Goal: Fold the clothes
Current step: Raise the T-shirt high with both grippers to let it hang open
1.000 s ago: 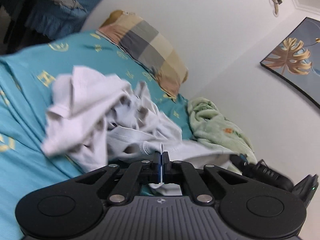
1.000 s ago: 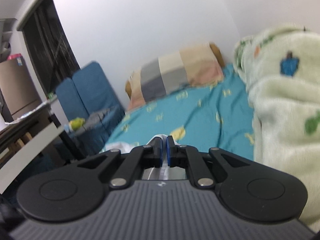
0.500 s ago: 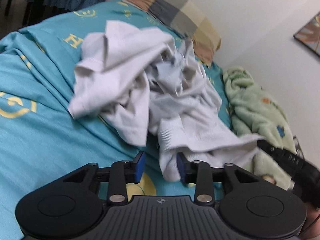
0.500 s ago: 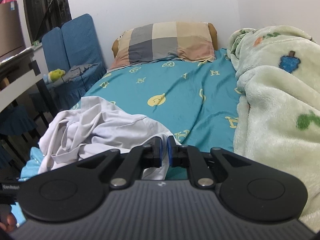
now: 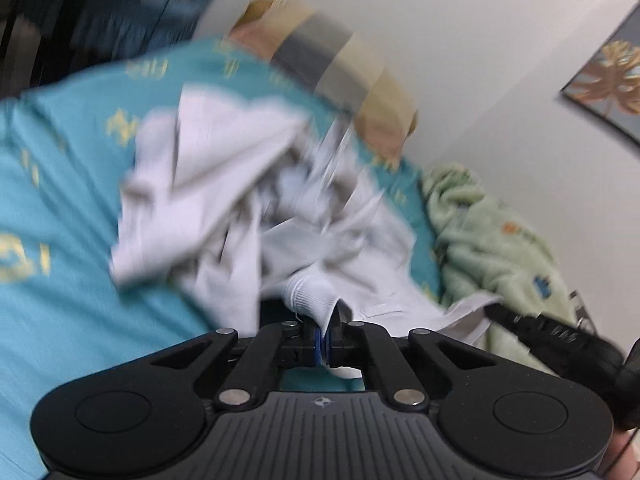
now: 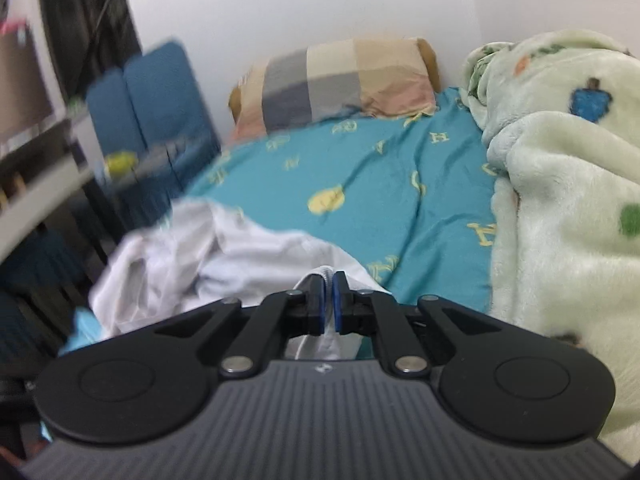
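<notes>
A crumpled white garment [image 5: 240, 200] lies bunched on the teal bed sheet [image 5: 60, 200]. My left gripper [image 5: 323, 336] is shut on a ribbed white hem of the garment [image 5: 308, 292] at its near edge. In the right wrist view the same white garment [image 6: 208, 248] lies at the lower left on the sheet [image 6: 380, 184]. My right gripper [image 6: 328, 300] is shut on another white edge of it [image 6: 322, 270]. The right gripper also shows at the right edge of the left wrist view [image 5: 492, 310], holding cloth. Both views are blurred by motion.
A checked pillow [image 6: 340, 76] lies at the bed's head against the white wall. A pale green fleece blanket [image 6: 560, 184] is heaped along the right side. A blue chair [image 6: 148, 92] and a desk stand left of the bed. A leaf picture [image 5: 612, 92] hangs on the wall.
My left gripper, open half a second ago over the garment's edge, has shut on the ribbed hem. My right gripper has stayed shut on the cloth. Both views have shifted slightly.
</notes>
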The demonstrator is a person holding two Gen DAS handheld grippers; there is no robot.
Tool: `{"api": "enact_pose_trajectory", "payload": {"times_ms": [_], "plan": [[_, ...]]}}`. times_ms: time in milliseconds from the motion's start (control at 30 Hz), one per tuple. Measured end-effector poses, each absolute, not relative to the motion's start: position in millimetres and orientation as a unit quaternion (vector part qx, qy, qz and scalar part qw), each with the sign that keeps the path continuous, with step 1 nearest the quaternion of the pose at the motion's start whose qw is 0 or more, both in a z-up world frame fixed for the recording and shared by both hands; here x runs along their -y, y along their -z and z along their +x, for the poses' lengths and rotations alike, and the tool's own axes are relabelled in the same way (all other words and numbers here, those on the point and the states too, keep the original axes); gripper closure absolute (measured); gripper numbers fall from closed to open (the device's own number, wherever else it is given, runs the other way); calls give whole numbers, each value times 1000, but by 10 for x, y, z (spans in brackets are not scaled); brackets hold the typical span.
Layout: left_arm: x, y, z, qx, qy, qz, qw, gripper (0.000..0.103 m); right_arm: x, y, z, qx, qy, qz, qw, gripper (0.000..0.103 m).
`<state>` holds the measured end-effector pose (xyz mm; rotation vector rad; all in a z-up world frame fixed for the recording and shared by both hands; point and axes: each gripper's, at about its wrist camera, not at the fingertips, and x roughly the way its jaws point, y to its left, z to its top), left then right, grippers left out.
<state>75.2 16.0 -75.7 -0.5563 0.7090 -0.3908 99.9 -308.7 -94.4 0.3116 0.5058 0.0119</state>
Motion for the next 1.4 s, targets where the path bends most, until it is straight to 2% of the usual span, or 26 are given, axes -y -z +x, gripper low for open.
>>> {"api": "enact_pose_trajectory", "payload": {"times_ms": [100,233,500,667,833,1033,1133,1300,1400], "plan": [[-270,358,648,-293,191,-269,897,101,3114,704,832,-203,10,181,962,97],[-431,-455,481,-220,208,-248,920,101,2983,95,506,-126,-11,184,975,97],[-663,-2717,44,-70,241,-193,949,101,2625,-1725,-114,30,-70,151,986,98],[-739,-4128,-653,10,268,-159,950,101,2581,-2827,-584,113,-88,132,981,98],[-711,-5067,-1519,79,275,-129,950,101,2574,-3615,-1206,182,-96,99,974,98],[-653,-5650,-2241,120,272,-125,947,101,2558,-4074,-1818,229,-103,70,966,98],[-631,-5746,-2427,124,272,-126,946,101,2566,-4209,-2023,242,-104,61,963,97],[-601,-5629,-2312,104,265,-124,950,101,2607,-4177,-1939,225,-104,59,967,97],[-558,-5380,-1931,85,255,-120,956,101,2608,-4064,-1737,204,-100,60,972,97]]}}
